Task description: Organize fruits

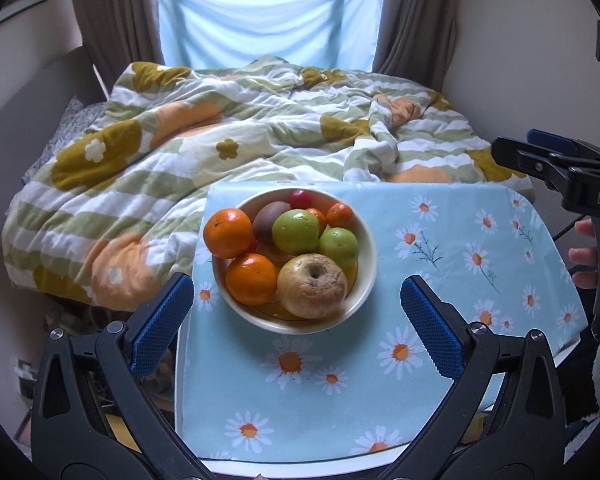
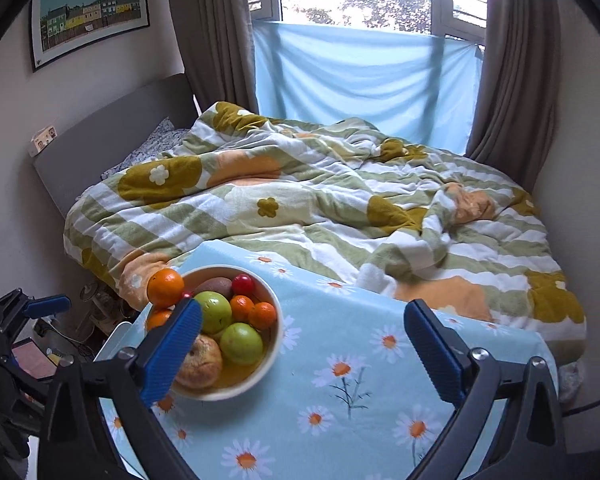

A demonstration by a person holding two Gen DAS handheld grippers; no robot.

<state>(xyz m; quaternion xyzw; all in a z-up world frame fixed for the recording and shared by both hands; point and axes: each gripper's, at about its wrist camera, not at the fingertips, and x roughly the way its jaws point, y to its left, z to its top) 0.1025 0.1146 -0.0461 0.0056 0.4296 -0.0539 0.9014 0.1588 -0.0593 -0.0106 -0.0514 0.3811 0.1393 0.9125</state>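
A cream bowl stands on the left half of a table under a blue daisy cloth. It holds two oranges, a wrinkled yellow apple, two green apples, a kiwi, small mandarins and a red fruit. My left gripper hovers open before the bowl, gripping nothing. My right gripper is open and empty, over the cloth to the right of the bowl. One blue finger hides part of the fruit. Each gripper shows at the edge of the other's view.
Behind the table lies a bed with a rumpled flowered duvet, a grey headboard to the left, and a window with brown curtains and a blue sheet. Clutter sits on the floor left of the table. Fingers of a hand show at the right edge.
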